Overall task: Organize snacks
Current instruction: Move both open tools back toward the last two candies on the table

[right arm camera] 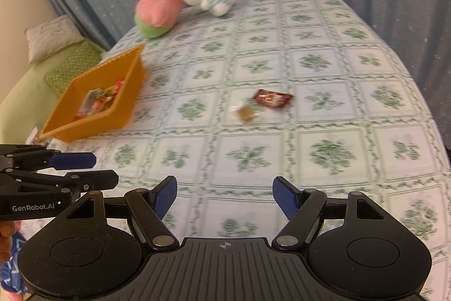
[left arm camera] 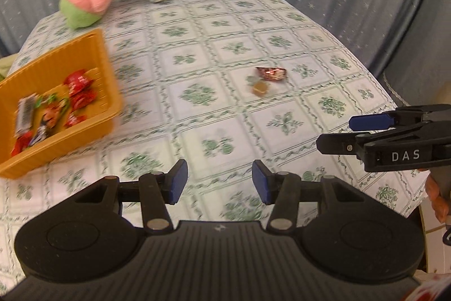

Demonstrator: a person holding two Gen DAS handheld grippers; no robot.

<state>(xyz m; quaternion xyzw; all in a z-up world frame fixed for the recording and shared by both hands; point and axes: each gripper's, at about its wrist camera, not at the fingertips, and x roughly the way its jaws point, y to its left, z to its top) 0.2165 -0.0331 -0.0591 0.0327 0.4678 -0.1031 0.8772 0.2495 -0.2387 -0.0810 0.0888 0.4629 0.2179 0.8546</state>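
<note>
My left gripper (left arm camera: 219, 179) points forward and down, its blue pads parted with nothing between them — a moderate gap. My right gripper (right arm camera: 225, 198) tilts down the same way, jaws spread wider, also empty. In the left wrist view the right gripper comes in at about 3 o'clock, side-on, pointing toward 9. In the right wrist view the left gripper sits at about 9 o'clock, pointing toward 3 — the two run side by side, near but apart.
</note>
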